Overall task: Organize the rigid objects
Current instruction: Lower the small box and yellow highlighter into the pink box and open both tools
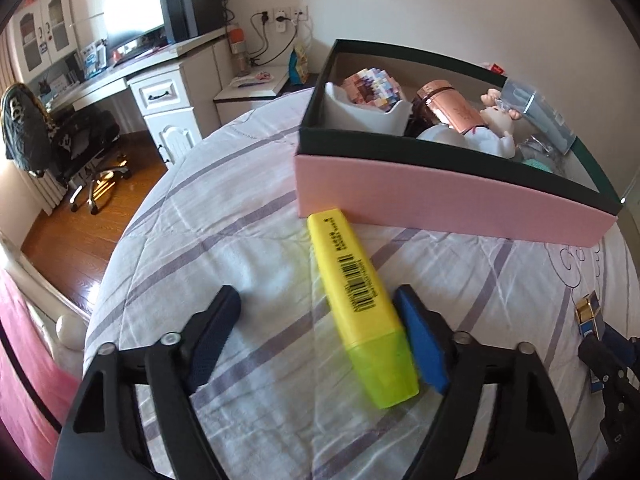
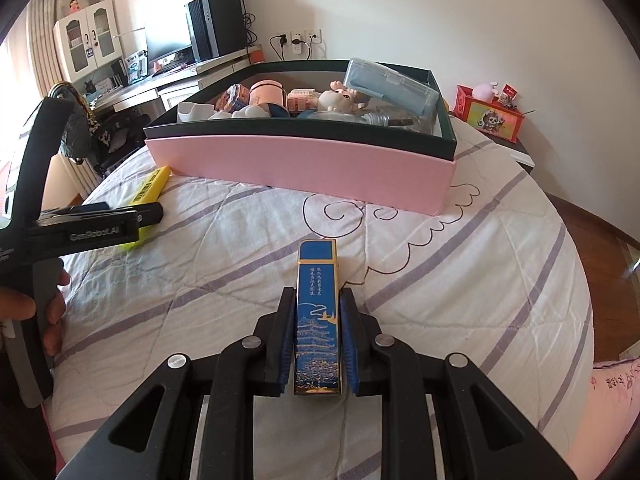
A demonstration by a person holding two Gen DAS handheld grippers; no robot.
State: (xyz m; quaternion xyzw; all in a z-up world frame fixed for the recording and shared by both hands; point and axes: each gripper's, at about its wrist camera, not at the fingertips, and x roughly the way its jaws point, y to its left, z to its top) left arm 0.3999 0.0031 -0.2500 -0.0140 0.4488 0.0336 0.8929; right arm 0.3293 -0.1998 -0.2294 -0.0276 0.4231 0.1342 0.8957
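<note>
A yellow highlighter (image 1: 356, 292) with a green cap lies on the striped bed cover, its far end against the pink box (image 1: 440, 200). My left gripper (image 1: 316, 300) is open around the highlighter. Its right blue pad (image 1: 420, 340) rests against the cap side, while the left finger stands well off. From the right wrist view, the same highlighter (image 2: 150, 188) lies under the left gripper (image 2: 120, 216), which a hand holds. My right gripper (image 2: 317, 296) is shut on a slim blue and gold case (image 2: 318, 264), held just above the bed in front of the pink box (image 2: 304, 168).
The box with its dark green rim (image 2: 280, 132) holds several items: a white dish (image 1: 360, 112), a copper canister (image 1: 448, 108), a doll (image 1: 500, 120) and a clear case (image 2: 392, 84). A desk and office chair (image 1: 60, 136) stand left of the bed. A red box (image 2: 492, 112) sits on the nightstand.
</note>
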